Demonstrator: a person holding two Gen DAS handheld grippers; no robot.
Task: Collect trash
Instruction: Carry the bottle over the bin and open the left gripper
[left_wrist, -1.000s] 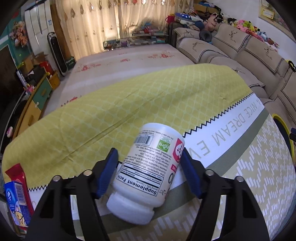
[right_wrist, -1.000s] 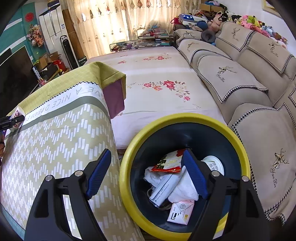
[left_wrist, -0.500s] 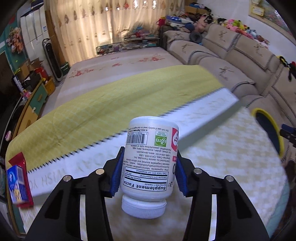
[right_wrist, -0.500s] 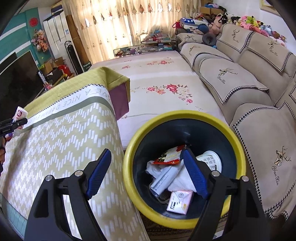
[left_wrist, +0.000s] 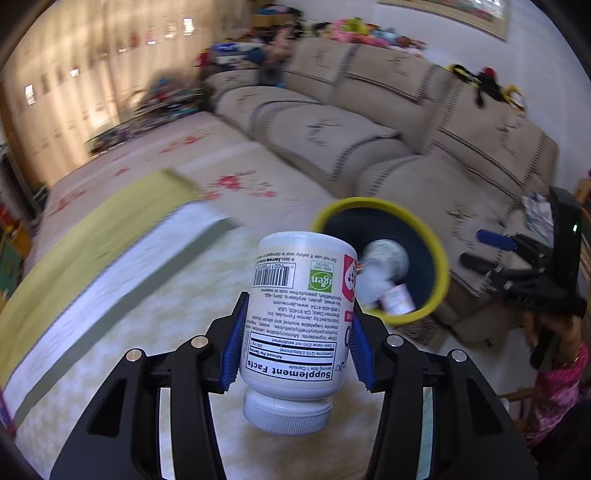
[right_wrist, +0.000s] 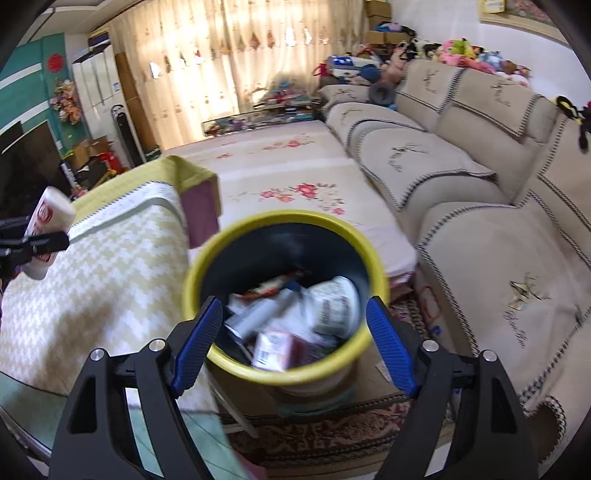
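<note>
My left gripper (left_wrist: 295, 339) is shut on a white supplement bottle (left_wrist: 299, 314), cap toward the camera, held in the air above the table. The yellow-rimmed dark bin (left_wrist: 436, 254) with trash inside is ahead and to the right of it. In the right wrist view my right gripper (right_wrist: 293, 339) is open and empty, hovering over the near rim of the bin (right_wrist: 195, 266), which holds wrappers, a cup and small boxes. The bottle (right_wrist: 46, 225) in the left gripper shows at the far left there. The right gripper also shows in the left wrist view (left_wrist: 491, 247).
A table with a yellow-green patterned cloth (right_wrist: 92, 273) stands left of the bin. A beige sofa (right_wrist: 480, 206) runs along the right. A floral mat (right_wrist: 288, 177) lies beyond. A patterned rug (right_wrist: 332, 435) lies under the bin.
My left gripper closed on the bottle, lifted it off the table and swung right toward the bin. My right gripper drew back a little from the bin.
</note>
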